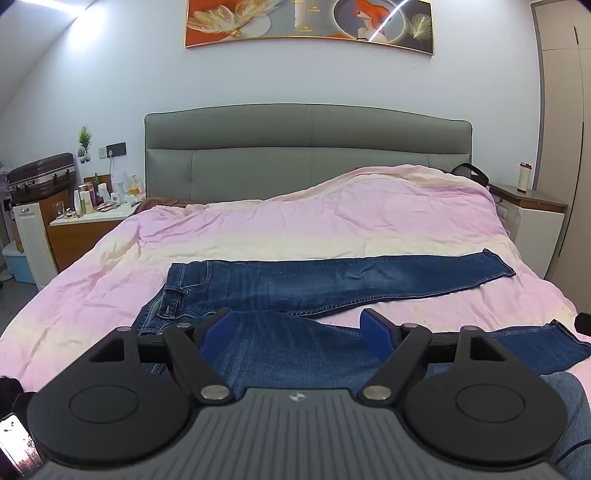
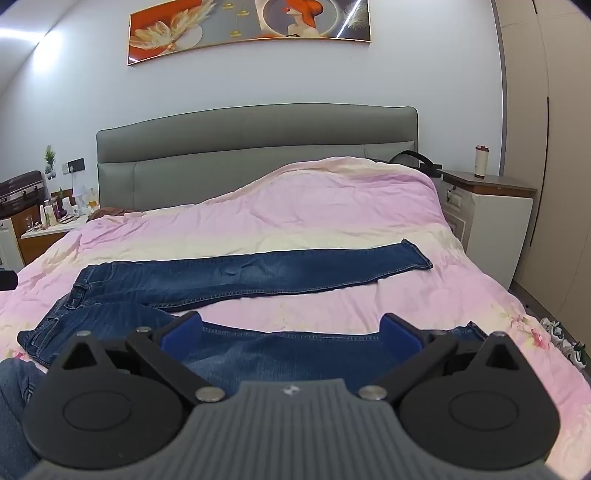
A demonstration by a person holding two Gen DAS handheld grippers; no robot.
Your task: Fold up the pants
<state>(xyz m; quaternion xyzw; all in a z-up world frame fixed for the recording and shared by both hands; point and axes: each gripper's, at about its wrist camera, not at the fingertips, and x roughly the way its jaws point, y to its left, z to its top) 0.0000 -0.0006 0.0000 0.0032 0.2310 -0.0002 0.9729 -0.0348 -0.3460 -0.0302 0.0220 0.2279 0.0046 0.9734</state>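
While both tongs hover low over the near edge of the bed, a pair of blue jeans lies spread on the pink duvet, waistband toward the left and hems toward the right. Its two legs are splayed apart in a narrow V: the far leg runs flat across the duvet to a hem near the right side of the bed, and the near leg runs along the bed's near edge.

Seen from the left wrist, the left tongs stand wide apart, blue pads on either side of the thigh of the near leg, gripping nothing. Seen from the right wrist, the right tongs are likewise spread wide, with the lower part of the near leg of the jeans between the pads; whether the pads touch the denim cannot be told.

Behind the bed rises a grey padded headboard, with a framed painting on the wall above. A tumbler stands on the right nightstand.
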